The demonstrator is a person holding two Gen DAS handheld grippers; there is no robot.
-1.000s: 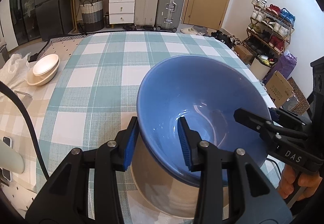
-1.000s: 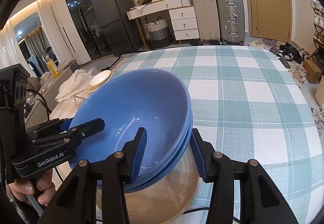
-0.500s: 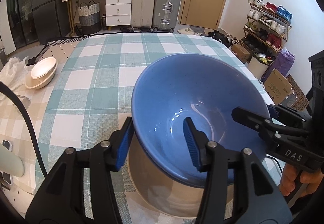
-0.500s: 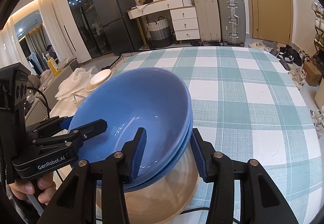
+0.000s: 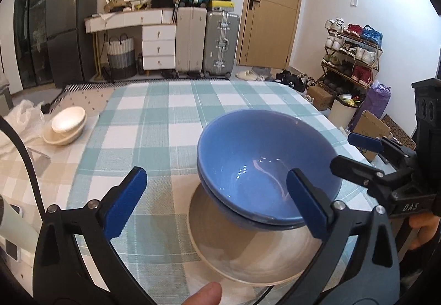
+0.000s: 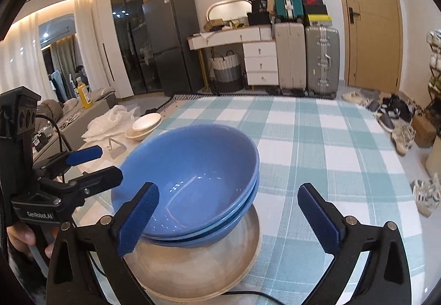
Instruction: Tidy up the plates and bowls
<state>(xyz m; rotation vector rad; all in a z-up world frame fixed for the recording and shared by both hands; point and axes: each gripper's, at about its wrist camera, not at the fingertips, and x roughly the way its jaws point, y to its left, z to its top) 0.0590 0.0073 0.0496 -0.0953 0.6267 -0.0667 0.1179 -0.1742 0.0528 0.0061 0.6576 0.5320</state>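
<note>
Two nested blue bowls (image 5: 264,164) (image 6: 190,181) sit tilted on a large beige plate (image 5: 248,255) (image 6: 193,274) on the checked tablecloth. My left gripper (image 5: 217,203) is open, its pads either side of the bowls' near rim without touching; it also shows in the right wrist view (image 6: 95,165) at the left. My right gripper (image 6: 228,216) is open and drawn back from the bowls; it shows in the left wrist view (image 5: 355,150) at the right. A stack of small white bowls (image 5: 66,125) (image 6: 144,124) lies at the table's far left.
A white plastic bag (image 6: 110,120) and a small metal stand (image 6: 117,146) lie left of the stack. The checked table (image 5: 179,112) reaches back toward suitcases and drawers. A shoe rack (image 5: 350,56) and boxes stand past the right edge.
Both grippers let go of the blue bowl's rim, opened wide and pulled back. The top bowl now rests nested in the lower blue bowl on the beige plate.
</note>
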